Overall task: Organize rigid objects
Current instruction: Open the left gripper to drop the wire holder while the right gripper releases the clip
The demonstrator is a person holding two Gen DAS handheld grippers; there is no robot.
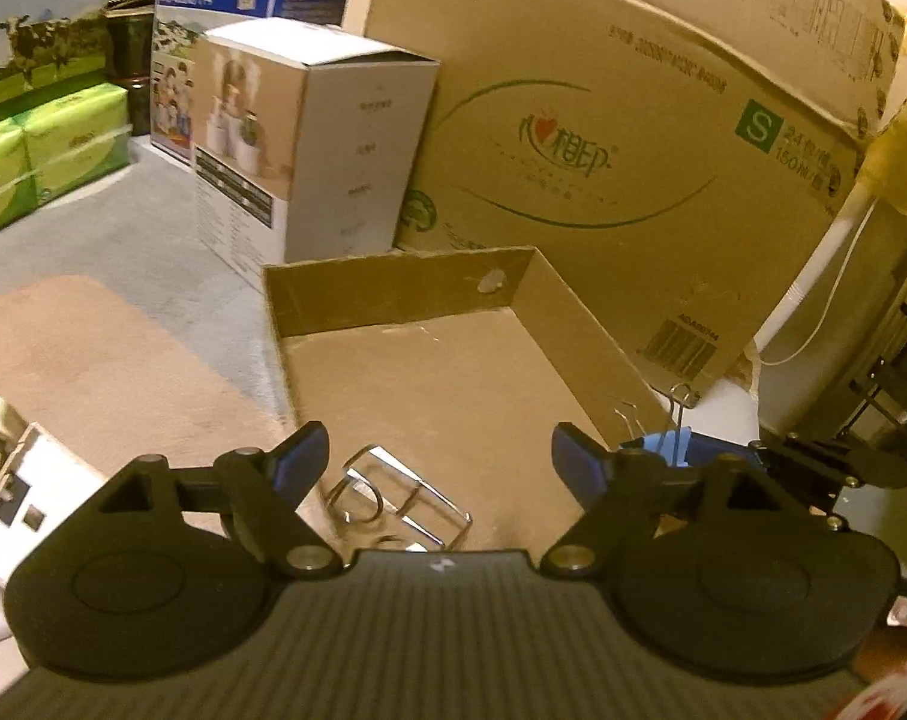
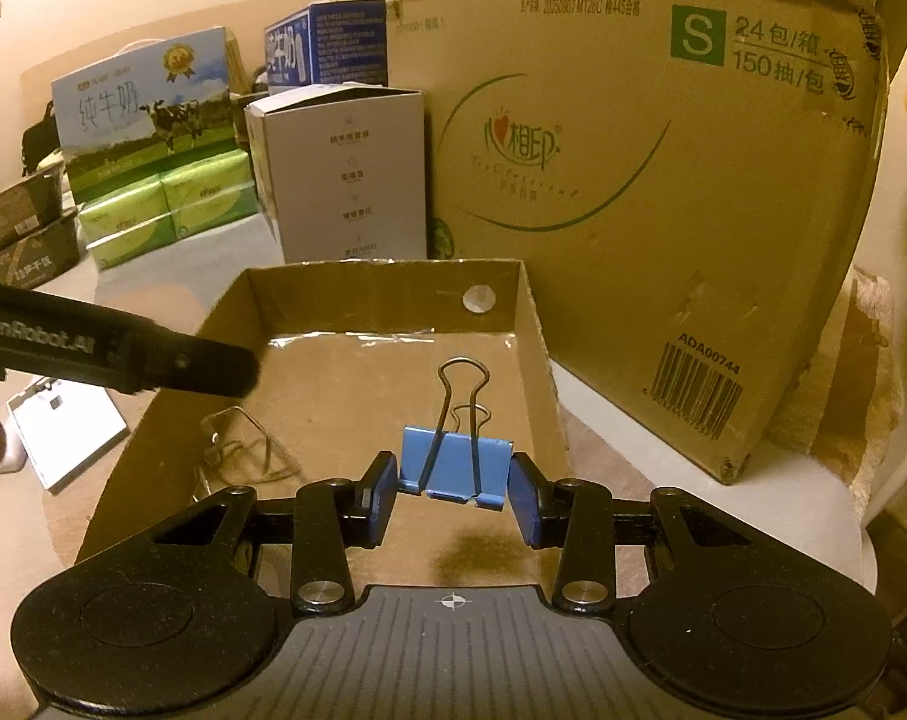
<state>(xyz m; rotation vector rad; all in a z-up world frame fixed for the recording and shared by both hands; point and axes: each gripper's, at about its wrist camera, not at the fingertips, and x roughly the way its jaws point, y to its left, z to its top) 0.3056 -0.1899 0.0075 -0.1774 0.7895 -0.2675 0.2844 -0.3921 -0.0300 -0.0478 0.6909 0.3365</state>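
A shallow open cardboard tray [image 2: 531, 324] lay on the carpet, and inside it, near its left wall, rested a clear transparent clip [image 2: 237, 438] with wire handles. The same clear clip [image 1: 402, 495] showed in the left wrist view, lying on the tray floor just ahead of the left gripper [image 1: 435, 468], whose fingers stood wide apart and held nothing.

The right gripper [image 2: 450, 495] hung over the tray's near part with a blue binder clip [image 2: 453, 468] between its pads, both pads pressed against the clip's sides, its wire handles pointing up and away. From the left wrist view that blue clip [image 1: 669, 444] appeared just beyond the tray's right wall [image 1: 591, 330].

Behind the tray stood a large brown tissue carton [image 2: 663, 180], and beside it a grey-white product box [image 2: 345, 174]. Farther left were green tissue packs [image 2: 171, 210], a milk carton [image 2: 141, 114] printed with cows, and a blue box [image 2: 327, 42]. A white flat item [image 2: 63, 426] lay on the carpet left of the tray.
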